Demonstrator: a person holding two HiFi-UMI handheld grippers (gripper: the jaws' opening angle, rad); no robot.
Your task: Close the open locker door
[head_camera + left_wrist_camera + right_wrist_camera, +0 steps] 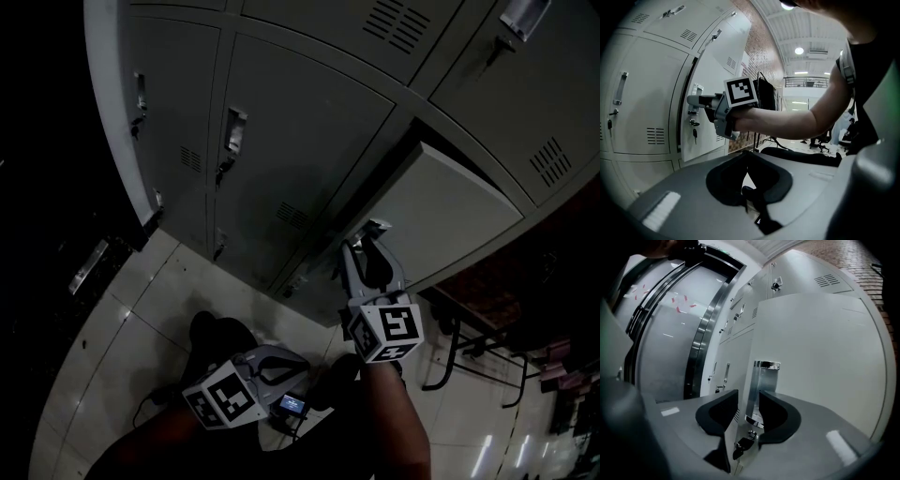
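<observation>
The open grey locker door [441, 211] swings out from the bank of lockers at the right of the head view. Its chrome handle [762, 380] sits near the free edge, and a key [740, 445] hangs in the lock below. My right gripper [749, 404] is open, its jaws standing either side of the door's edge and handle, with a gap on the left side. The head view shows the right gripper [366, 246] just under the handle [377, 226]. My left gripper [298, 367] hangs low and back, shut and empty, with its pads [759, 206] close together.
Closed lockers [281, 159] fill the wall to the left of the open door. Pale floor tiles [112, 328] lie below. Chair or desk legs [469, 347] stand at the right. In the right gripper view a glass doorway [670, 333] lies beyond the lockers.
</observation>
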